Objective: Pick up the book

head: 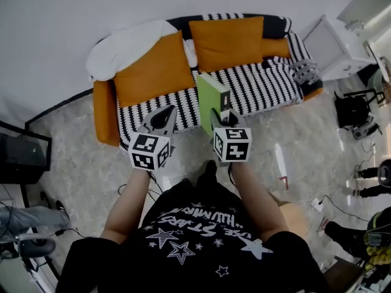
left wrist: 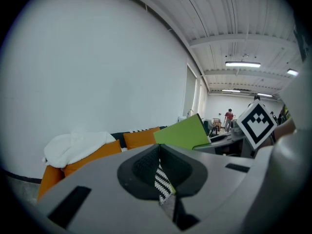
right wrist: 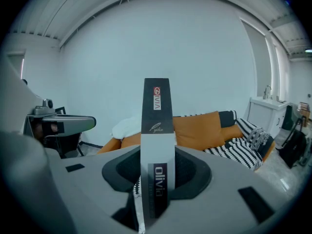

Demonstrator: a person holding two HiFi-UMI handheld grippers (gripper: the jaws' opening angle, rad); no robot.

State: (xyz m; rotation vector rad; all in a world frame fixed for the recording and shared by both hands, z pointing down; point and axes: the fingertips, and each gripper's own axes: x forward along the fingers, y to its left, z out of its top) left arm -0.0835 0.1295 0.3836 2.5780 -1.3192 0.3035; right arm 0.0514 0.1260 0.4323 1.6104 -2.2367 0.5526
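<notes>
Book point(head: 212, 99) status, head view: green cover, standing upright above the front edge of the sofa point(head: 269, 87), clear of the striped cover. My right gripper point(head: 219, 116) is clamped on its lower edge. My left gripper point(head: 162, 119) sits just beside it to the left, jaws together, holding nothing. Behind them are two orange cushions point(head: 227, 41) and a white blanket point(head: 125, 44) on the backrest. A white cabinet point(head: 333, 44) stands past the sofa's right end, with a black bag point(head: 351, 110) on the floor near it.

Left gripper view: my left gripper point(left wrist: 163, 179) shows jaws closed to a thin slit with only striped fabric visible through it. The book point(left wrist: 183, 133) and the right gripper's marker cube point(left wrist: 257, 123) block the room to the right.

Right gripper view: my right gripper point(right wrist: 155, 189) presses both pads on the book's spine point(right wrist: 157, 126), which rises vertically and covers the sofa's middle. My left gripper point(right wrist: 58, 126) appears at the left.
</notes>
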